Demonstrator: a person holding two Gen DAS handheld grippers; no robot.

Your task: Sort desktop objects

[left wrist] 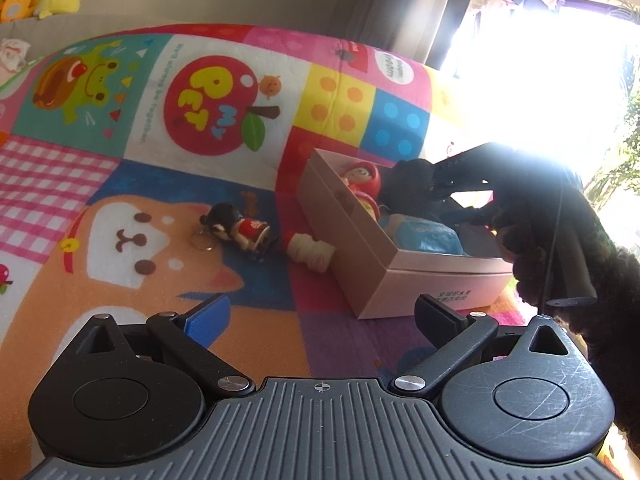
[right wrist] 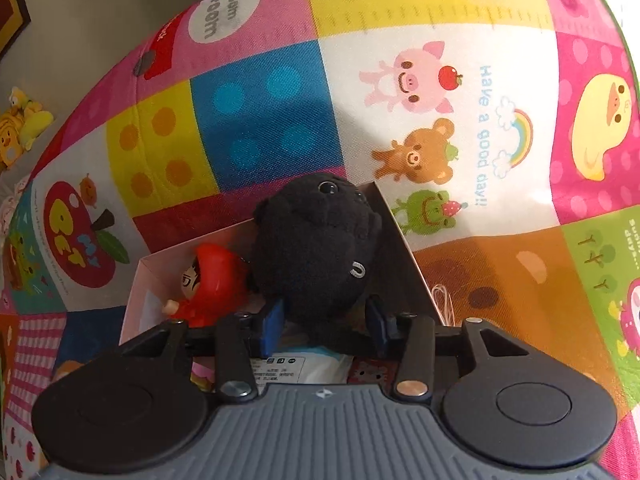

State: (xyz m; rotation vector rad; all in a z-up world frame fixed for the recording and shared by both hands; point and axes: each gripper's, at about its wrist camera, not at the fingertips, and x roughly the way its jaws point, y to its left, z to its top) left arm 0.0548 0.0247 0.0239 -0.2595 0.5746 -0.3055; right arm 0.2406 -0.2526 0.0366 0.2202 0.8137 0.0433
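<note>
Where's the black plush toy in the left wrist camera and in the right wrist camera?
Left wrist view: the black plush toy is right of centre, over the far end of the box, dark against the window glare.
Right wrist view: the toy fills the centre, with the right gripper closed on its lower part, above the box.
Shared landmark: the red hooded figure lying in the box beside the toy.

Open left gripper (left wrist: 322,316) faces the box (left wrist: 400,280) (toys inside) on the mat (left wrist: 120,160).
</note>
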